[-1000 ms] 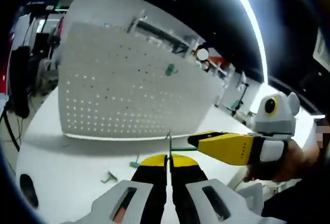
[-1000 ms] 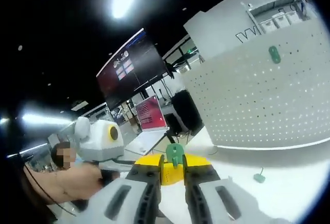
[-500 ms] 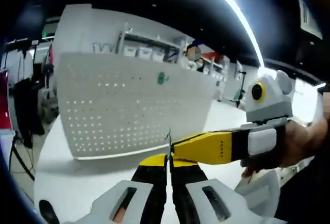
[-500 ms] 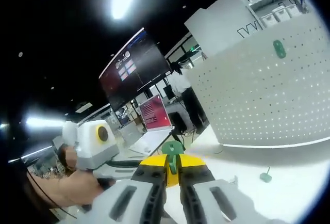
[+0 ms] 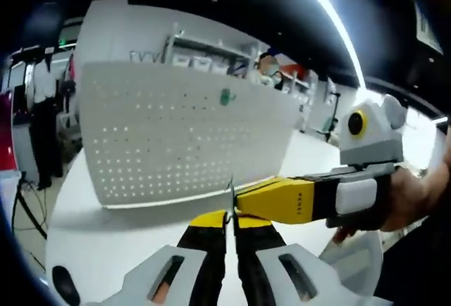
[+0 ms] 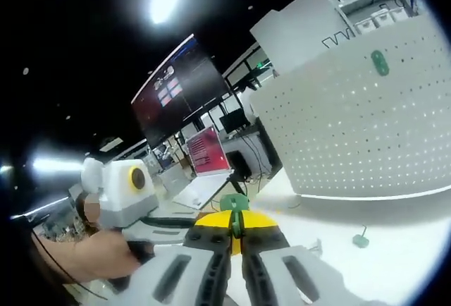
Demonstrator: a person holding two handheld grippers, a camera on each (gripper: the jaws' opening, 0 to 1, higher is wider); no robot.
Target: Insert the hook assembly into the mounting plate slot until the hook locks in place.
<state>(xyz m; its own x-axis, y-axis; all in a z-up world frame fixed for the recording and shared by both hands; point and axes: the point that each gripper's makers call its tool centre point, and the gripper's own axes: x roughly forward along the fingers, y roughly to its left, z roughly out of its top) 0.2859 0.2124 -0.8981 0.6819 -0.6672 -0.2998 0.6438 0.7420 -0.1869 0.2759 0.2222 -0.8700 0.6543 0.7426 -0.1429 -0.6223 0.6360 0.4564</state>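
Note:
A white pegboard mounting plate (image 5: 176,137) stands upright on the table, with one green hook piece (image 5: 225,96) seated high on it. My left gripper (image 5: 230,216) is shut on a thin metal hook wire (image 5: 230,192) that sticks up between its jaws. The right gripper (image 5: 245,195) reaches in from the right, its yellow tip touching that wire. In the right gripper view, my right gripper (image 6: 236,223) is shut on a green hook base (image 6: 235,204). The left gripper (image 6: 165,223) comes in from the left. The pegboard (image 6: 366,130) with its green piece (image 6: 379,62) stands at the right.
A loose green hook (image 6: 361,238) lies on the white table (image 6: 394,249) in front of the pegboard. Monitors (image 6: 208,154) and desks stand behind at the left. A hand (image 5: 416,200) holds the right gripper. Shelving rises behind the pegboard.
The right gripper's jaws have closed tighter on the green base. Its tip has come in against the wire in the left gripper. Both views have shifted slightly.

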